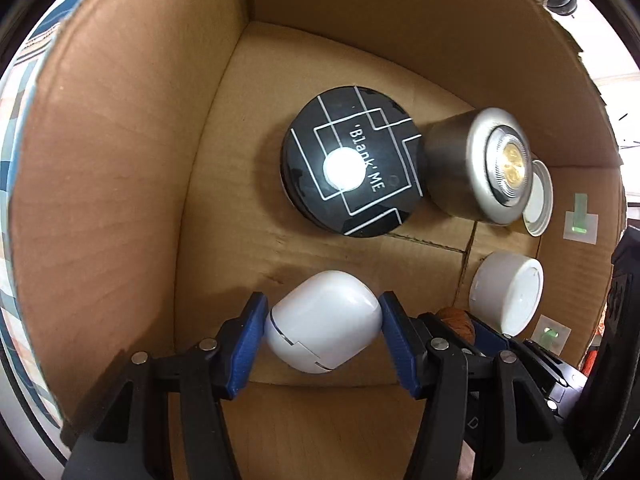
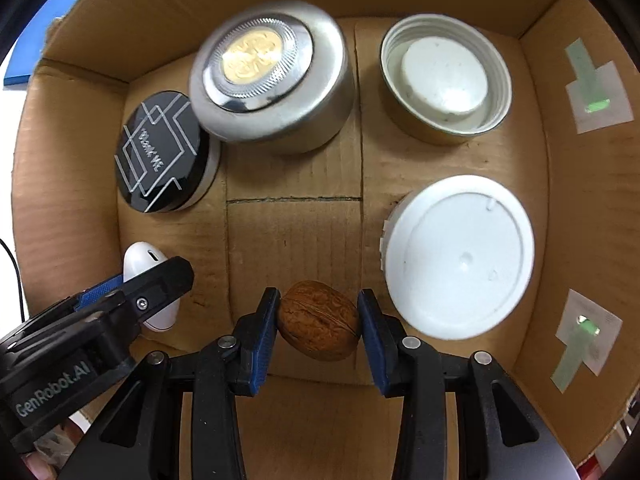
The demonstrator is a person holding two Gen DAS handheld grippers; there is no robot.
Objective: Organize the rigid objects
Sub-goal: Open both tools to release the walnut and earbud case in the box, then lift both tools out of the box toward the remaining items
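Note:
Both grippers point down into a cardboard box (image 1: 120,160) (image 2: 560,220). My left gripper (image 1: 323,326) is shut on a white earbud case (image 1: 324,324), held low over the box floor near the left wall. That case (image 2: 144,258) and the left gripper (image 2: 132,300) also show at the left of the right wrist view. My right gripper (image 2: 319,326) is shut on a brown walnut (image 2: 318,326), just above the floor at the box's near side. A bit of the walnut (image 1: 456,318) peeks behind the left gripper's right finger.
On the box floor lie a black round tin marked 'Blank ME' (image 1: 352,160) (image 2: 162,152), a silver puck light (image 1: 476,166) (image 2: 272,76), an upturned white-lined lid (image 1: 538,200) (image 2: 446,76) and a white cap (image 1: 506,294) (image 2: 460,258). Taped green tags (image 2: 598,88) mark the right wall.

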